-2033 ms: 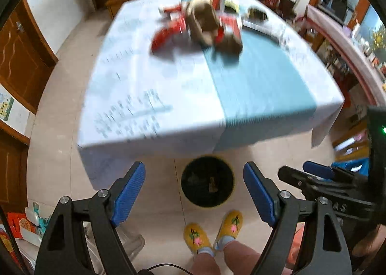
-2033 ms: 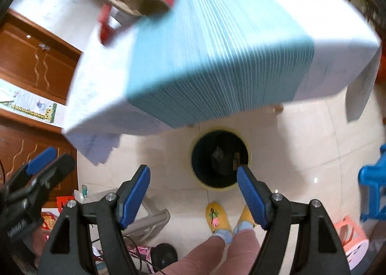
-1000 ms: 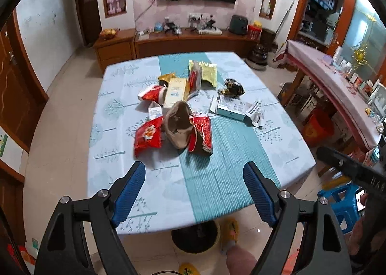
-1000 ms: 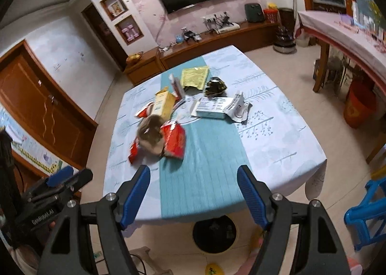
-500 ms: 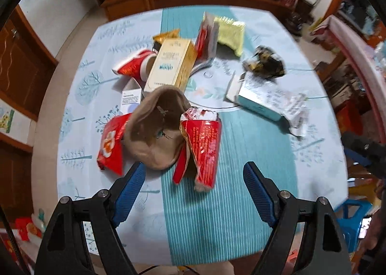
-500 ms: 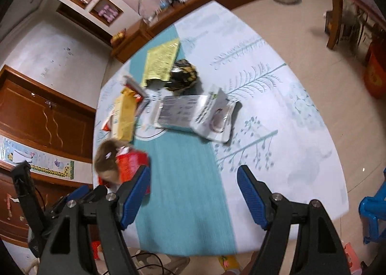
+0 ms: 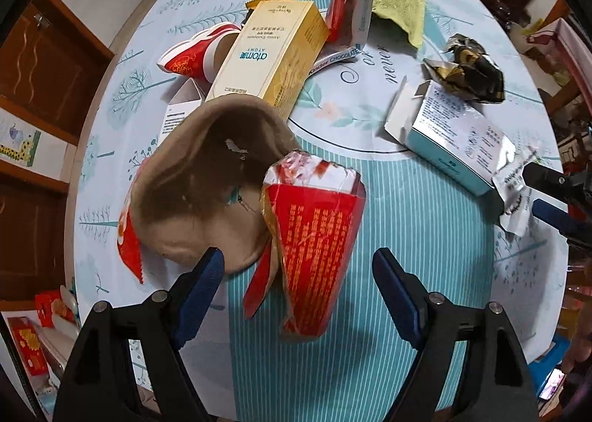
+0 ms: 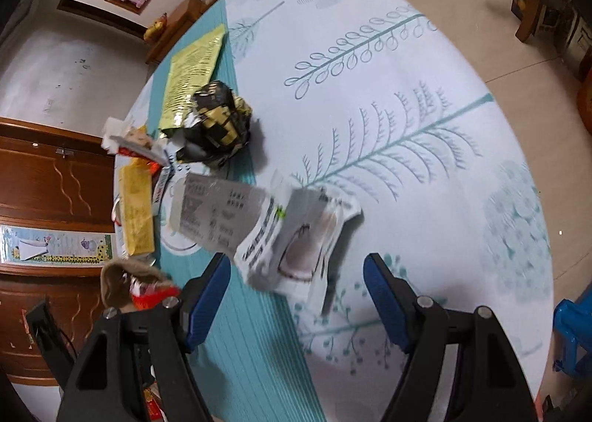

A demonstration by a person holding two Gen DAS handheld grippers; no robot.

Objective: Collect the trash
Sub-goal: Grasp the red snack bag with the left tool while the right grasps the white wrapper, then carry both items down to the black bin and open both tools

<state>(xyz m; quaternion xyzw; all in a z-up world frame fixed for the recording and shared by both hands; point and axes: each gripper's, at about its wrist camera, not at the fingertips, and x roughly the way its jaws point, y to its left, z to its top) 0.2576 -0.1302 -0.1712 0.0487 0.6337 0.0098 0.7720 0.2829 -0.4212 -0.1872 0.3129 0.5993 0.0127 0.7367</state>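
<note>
Red wrapper [image 7: 314,237] lies between left gripper's [image 7: 298,274] spread jaws; right gripper [image 8: 296,279] likewise spread.

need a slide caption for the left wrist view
Open left claw hovers over a red wrapper and brown paper bowl among litter on a teal-striped tablecloth.

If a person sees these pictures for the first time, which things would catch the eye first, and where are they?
Probably the litter heaped on the tablecloth: a red snack wrapper lies just ahead of the open left tongs, against a brown paper bowl, with a yellow box behind. In the right wrist view, a crumpled white packet lies before the open right tongs, a black-and-gold wrapper beyond.
</note>
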